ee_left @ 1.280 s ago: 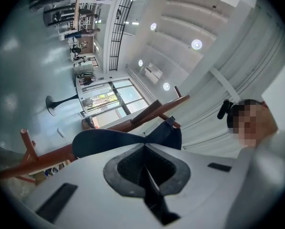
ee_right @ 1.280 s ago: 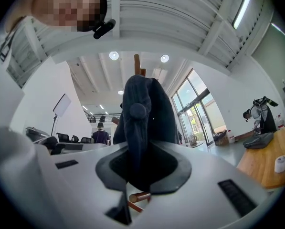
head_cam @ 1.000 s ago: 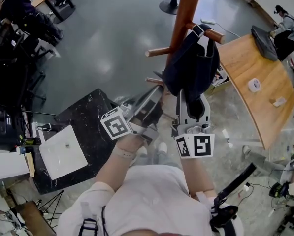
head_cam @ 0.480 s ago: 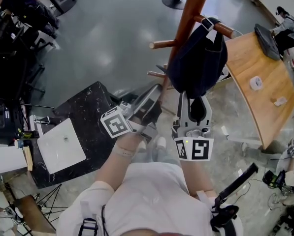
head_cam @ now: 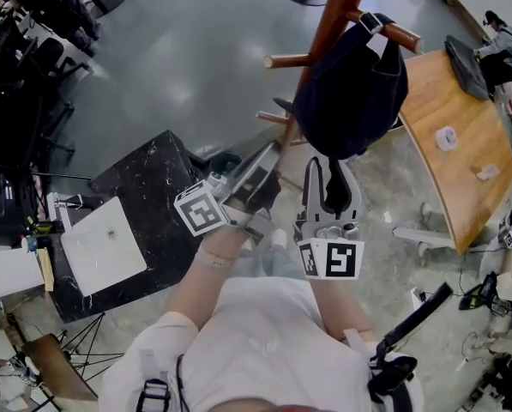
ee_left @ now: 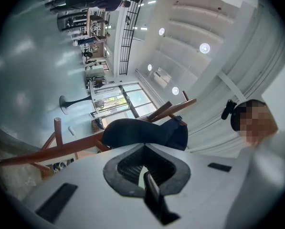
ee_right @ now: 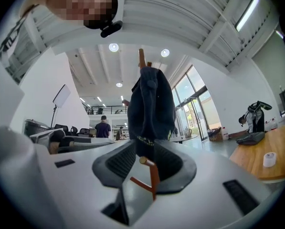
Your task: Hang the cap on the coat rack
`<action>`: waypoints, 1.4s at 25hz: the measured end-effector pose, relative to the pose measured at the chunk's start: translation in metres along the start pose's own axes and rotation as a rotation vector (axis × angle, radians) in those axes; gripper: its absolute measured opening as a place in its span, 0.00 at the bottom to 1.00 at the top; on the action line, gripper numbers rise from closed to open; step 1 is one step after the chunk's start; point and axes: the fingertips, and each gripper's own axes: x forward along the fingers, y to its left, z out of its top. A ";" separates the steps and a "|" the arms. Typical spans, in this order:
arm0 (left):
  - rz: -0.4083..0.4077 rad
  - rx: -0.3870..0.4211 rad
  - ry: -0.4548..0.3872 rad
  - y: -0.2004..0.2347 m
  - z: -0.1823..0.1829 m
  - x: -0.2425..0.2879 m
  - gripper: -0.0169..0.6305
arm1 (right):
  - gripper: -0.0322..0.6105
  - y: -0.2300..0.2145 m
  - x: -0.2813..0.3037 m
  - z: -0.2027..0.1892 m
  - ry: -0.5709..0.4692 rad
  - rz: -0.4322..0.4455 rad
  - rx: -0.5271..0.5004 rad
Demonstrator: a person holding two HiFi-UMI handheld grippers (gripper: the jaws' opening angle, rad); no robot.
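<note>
A dark navy cap [head_cam: 354, 84] hangs from an upper peg [head_cam: 401, 34] of the wooden coat rack [head_cam: 328, 24]. My right gripper [head_cam: 328, 168] sits just below the cap, open, its fingers pointing up at the cap's lower edge. In the right gripper view the cap [ee_right: 152, 106] hangs straight ahead, its lower edge dipping between the spread jaws of the right gripper [ee_right: 149, 156]. My left gripper [head_cam: 268, 157] is open beside the rack's pole, holding nothing. In the left gripper view, the cap [ee_left: 137, 130] and the rack's pegs show beyond the left gripper [ee_left: 144, 159].
A black marble-topped table [head_cam: 153, 196] with a white square board [head_cam: 105, 251] stands at the left. A curved wooden table [head_cam: 448, 161] at the right carries a tape roll [head_cam: 445, 137] and a dark bag [head_cam: 466, 67]. Office chairs [head_cam: 15, 101] stand at the far left.
The right gripper has drawn back down from the cap, which stays hanging on its peg. The left gripper has hardly moved.
</note>
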 end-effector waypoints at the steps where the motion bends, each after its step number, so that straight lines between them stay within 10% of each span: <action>1: 0.003 0.006 0.000 0.001 0.000 -0.001 0.04 | 0.21 0.001 0.001 -0.007 0.020 0.005 0.010; 13: 0.071 -0.025 -0.070 0.022 0.014 -0.035 0.04 | 0.21 0.023 0.024 -0.061 0.158 0.094 0.093; 35: 0.265 0.064 -0.383 0.009 0.109 -0.218 0.04 | 0.20 0.227 0.053 -0.083 0.243 0.515 0.173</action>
